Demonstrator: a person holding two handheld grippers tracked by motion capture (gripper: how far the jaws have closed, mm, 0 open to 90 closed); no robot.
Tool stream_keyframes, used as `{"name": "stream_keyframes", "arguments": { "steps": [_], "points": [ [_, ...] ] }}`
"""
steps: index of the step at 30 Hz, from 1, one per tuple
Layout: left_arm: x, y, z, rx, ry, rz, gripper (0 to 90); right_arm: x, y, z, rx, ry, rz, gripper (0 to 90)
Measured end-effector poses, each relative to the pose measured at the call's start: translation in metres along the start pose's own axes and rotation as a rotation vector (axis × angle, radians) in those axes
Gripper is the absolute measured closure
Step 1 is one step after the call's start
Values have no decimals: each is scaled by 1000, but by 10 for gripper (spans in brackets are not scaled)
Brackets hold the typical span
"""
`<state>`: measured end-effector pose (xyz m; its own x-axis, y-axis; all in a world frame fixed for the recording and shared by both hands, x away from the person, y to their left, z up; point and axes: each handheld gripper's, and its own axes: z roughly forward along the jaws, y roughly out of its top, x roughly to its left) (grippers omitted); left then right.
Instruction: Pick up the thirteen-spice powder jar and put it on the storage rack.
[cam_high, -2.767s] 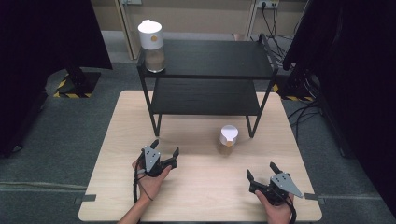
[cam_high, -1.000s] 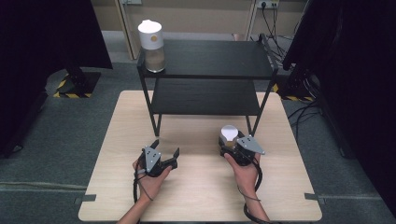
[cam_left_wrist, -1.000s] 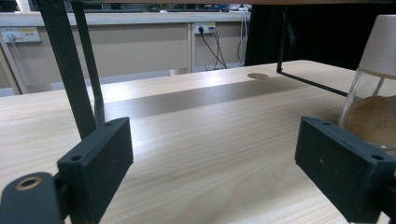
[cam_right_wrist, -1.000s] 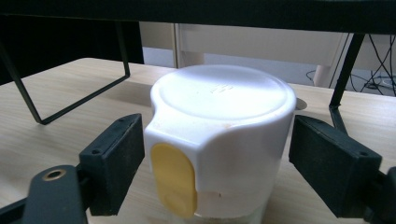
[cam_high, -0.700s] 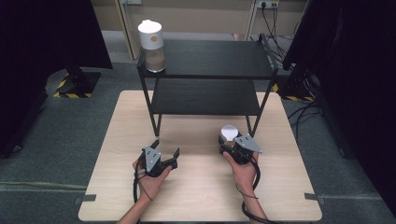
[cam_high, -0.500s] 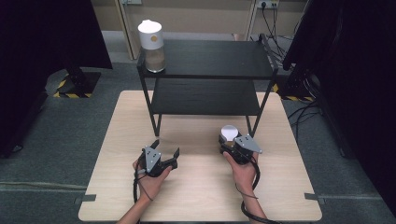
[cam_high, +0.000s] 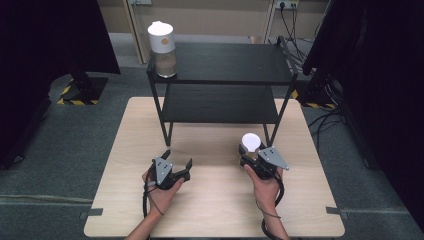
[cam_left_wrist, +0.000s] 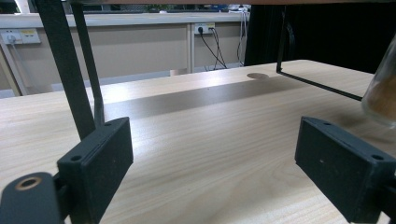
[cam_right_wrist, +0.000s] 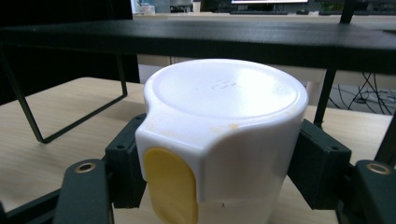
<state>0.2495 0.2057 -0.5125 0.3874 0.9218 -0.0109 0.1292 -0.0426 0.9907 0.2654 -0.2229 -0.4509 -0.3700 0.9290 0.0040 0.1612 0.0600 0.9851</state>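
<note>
A small jar (cam_high: 250, 141) with a white lid stands on the wooden table (cam_high: 215, 205), in front of the black shelf's right front leg. My right gripper (cam_high: 248, 151) is shut on it. In the right gripper view both black pads (cam_right_wrist: 317, 161) press on the sides of the jar's white lid (cam_right_wrist: 224, 107), which has a yellow tab. My left gripper (cam_high: 178, 159) rests on the table at the left, open, and nothing sits between its pads (cam_left_wrist: 100, 161). The jar's glass side (cam_left_wrist: 383, 100) shows at the right edge of the left gripper view.
A black two-level shelf (cam_high: 225, 62) stands across the back half of the table. A taller white-lidded jar (cam_high: 161, 42) stands on its top level at the left. Black shelf legs (cam_left_wrist: 70, 70) rise close ahead of my left gripper. Cables lie on the floor at the right.
My right hand came from the table's front right corner up to the small jar, and its jaws closed on the lid. The left hand has kept still.
</note>
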Motion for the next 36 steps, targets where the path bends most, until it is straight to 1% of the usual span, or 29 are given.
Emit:
{"name": "stream_keyframes", "arguments": {
  "steps": [12, 17, 18, 20, 25, 36],
  "points": [
    [0, 0, 0, -2, 1, 2, 112, -1, 15, -19, -90, -19, 3, 309],
    [-1, 0, 0, -1, 2, 3, 112, 0, 24, -25, -133, -21, -9, 309],
    [-1, 0, 0, -2, 2, 3, 112, 0, 24, -25, -133, -21, -9, 309],
    [-1, -1, 0, -4, 3, 3, 112, 1, 28, -28, -154, -24, -8, 309],
    [-1, 0, 0, -3, 2, 3, 112, 1, 35, -30, -179, -26, -9, 309],
    [-1, 0, 0, -3, 3, 3, 112, 0, 54, -34, -235, -48, -14, 309]
  ]
}}
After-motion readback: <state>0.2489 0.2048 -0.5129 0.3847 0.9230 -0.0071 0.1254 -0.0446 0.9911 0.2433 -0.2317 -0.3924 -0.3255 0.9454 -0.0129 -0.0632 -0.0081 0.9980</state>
